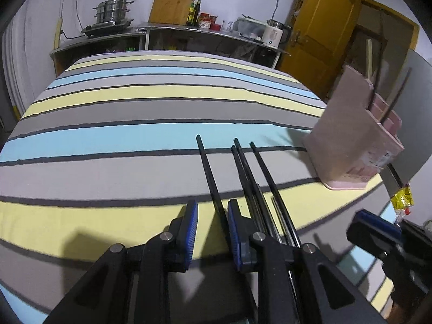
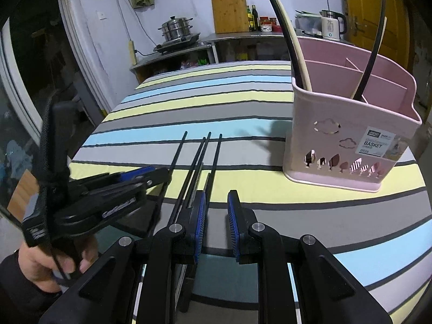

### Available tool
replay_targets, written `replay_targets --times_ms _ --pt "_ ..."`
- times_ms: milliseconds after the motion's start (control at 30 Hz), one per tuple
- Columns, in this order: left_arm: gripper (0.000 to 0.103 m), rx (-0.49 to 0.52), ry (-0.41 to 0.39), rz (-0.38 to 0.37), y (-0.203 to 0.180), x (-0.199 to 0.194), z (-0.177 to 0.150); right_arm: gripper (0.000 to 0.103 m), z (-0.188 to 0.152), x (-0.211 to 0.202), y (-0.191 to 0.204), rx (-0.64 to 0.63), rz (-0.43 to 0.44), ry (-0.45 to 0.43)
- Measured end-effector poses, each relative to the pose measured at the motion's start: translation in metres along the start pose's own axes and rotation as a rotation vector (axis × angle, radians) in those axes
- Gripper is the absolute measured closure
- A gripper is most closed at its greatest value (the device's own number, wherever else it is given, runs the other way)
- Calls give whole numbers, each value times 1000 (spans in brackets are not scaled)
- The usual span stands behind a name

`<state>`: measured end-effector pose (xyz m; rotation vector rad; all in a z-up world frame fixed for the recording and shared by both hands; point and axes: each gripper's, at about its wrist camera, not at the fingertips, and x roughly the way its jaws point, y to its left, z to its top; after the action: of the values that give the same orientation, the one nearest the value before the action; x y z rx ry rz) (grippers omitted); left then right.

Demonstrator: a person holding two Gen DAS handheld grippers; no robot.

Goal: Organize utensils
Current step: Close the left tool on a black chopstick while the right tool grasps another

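While my left tongs (image 1: 212, 232) hang low over the striped tablecloth (image 1: 135, 108), their blue pads stand a little apart, and the leftmost black chopstick (image 1: 210, 172) runs along the cloth through the gap between them; neither pad presses on it as far as I can see, so I hold nothing there. Just to its right lie three more black chopsticks (image 1: 251, 172), close together and nearly parallel, passing under my left tongs' right finger. My right tongs (image 2: 216, 224) are likewise partly open and empty, with only cloth showing between the pads; the same bundle of black chopsticks lies just left of their left finger. From the right wrist view I can see my left hand (image 2: 40, 264) gripping the left tongs' handle at the table edge. At the right side of the table stands the pink utensil basket (image 2: 348, 135), upright, with inner dividers. Its left front compartment holds a black chopstick and a cream chopstick (image 2: 293, 46) leaning together, and another dark chopstick (image 2: 372, 51) leans in a compartment further right.
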<state>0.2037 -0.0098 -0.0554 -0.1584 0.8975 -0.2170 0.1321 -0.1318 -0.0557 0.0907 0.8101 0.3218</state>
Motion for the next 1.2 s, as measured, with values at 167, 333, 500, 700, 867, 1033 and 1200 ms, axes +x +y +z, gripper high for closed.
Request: replay_targets --times_ms 167,333,500,700,867,1033,1200 --pt "93 36 -11 42 -4 8 6 85 3 9 -3 10 -8 14" --pt "95 25 -5 22 9 0 1 85 9 22 -2 15 -1 26" --pt "95 26 5 22 19 -10 -5 85 18 45 5 5 14 53" --pt "95 16 9 13 29 -17 -8 85 28 73 10 -5 8 84" --pt "95 -20 10 -1 34 -16 -3 87 34 89 5 12 -8 105" --pt "93 -52 29 8 36 -8 4 90 41 94 6 -5 -32 112" --pt "77 22 20 47 20 -1 7 95 41 96 13 -56 -86 119"
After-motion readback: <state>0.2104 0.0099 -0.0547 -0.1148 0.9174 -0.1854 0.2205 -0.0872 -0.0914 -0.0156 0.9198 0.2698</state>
